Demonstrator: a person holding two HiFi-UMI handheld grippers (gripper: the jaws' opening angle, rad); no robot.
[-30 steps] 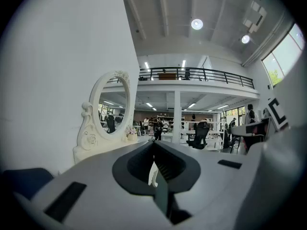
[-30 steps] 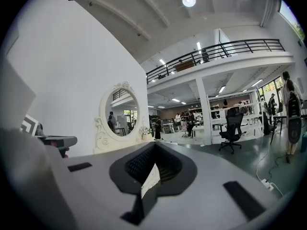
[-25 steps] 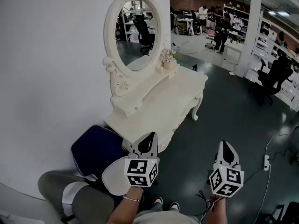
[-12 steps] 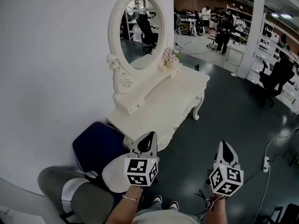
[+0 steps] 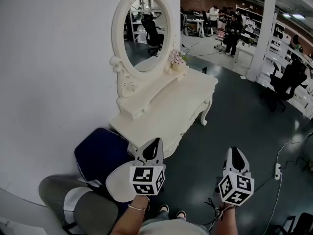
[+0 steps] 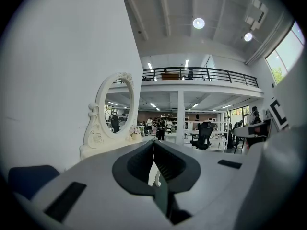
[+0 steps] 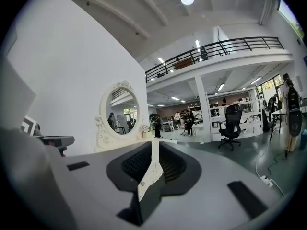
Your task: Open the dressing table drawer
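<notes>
The white dressing table [image 5: 168, 112] stands against the wall with its oval mirror [image 5: 142, 31] on top. I cannot make out its drawer front from here. My left gripper [image 5: 155, 144] hovers just short of the table's near corner; its tips meet, so it is shut and holds nothing. My right gripper [image 5: 234, 152] hangs over the dark floor, off to the right of the table. Its jaws have just been opening, and a narrow gap [image 7: 154, 150] shows between them with nothing in it. Both gripper views look level towards the mirror [image 6: 114, 116] [image 7: 121, 111].
A blue padded stool [image 5: 100, 154] sits at the table's near left end, beside the person's knees. A small flower pot [image 5: 177, 62] stands on the table's far end. A power strip [image 5: 277, 171] lies on the floor at right. Office chairs [image 5: 283, 82] and people are further off.
The head view has swayed slightly. Both grippers keep their places. The right gripper's jaws look a little further apart than before.
</notes>
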